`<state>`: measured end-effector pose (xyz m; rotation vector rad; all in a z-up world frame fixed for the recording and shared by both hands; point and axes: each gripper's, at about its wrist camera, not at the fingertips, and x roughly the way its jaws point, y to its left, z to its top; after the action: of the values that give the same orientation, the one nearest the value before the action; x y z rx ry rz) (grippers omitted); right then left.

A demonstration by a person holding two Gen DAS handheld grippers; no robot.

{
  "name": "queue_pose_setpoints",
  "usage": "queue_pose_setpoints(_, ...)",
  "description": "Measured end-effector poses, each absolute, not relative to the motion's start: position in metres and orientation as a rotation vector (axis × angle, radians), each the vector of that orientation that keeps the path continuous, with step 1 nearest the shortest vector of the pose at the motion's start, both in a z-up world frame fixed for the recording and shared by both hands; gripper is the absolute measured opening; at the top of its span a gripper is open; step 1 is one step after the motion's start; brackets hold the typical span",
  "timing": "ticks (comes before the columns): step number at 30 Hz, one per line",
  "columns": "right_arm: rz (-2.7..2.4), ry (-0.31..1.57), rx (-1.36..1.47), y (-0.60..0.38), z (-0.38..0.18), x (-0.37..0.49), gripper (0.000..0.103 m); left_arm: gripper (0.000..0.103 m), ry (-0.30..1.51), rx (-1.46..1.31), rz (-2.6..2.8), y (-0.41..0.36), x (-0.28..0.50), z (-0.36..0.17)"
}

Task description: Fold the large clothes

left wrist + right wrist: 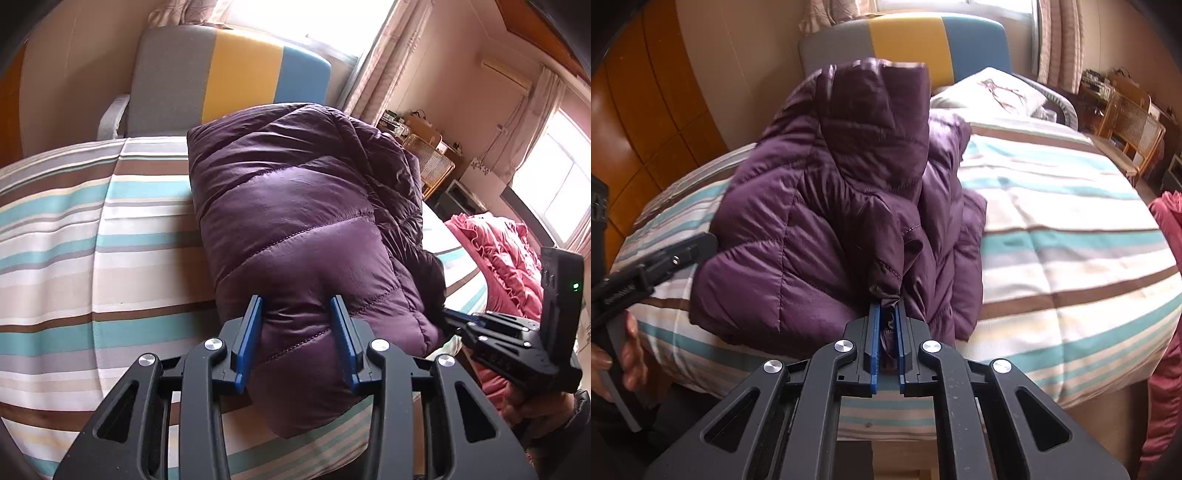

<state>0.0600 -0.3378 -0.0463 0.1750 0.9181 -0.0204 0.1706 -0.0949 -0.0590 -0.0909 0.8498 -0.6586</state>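
Now the right gripper (886, 306), low centre, pinches a fold of the purple puffer jacket (827, 206); the left gripper (297, 306) squeezes its bulky end on the striped bed (74, 236).

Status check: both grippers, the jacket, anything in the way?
Right gripper shut on jacket edge. Left gripper straddling the folded end, pads pressing in. Jacket bundled on bed. Pink bedding off to the side, clear.

Left gripper (298, 308): black frame arms, blue finger pads, round silver screws.
Right gripper (887, 314): same black frame, blue pads, silver screws; green light on its body.
Sleeve (581, 410): dark.
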Motion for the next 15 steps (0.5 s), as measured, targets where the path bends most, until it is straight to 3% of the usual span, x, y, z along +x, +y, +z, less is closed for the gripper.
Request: queue_pose_setpoints(15,-0.084,0.916,0.196,-0.335,-0.095,0.055,0.006,0.038,0.824,0.056,-0.663,-0.12,0.168,-0.075)
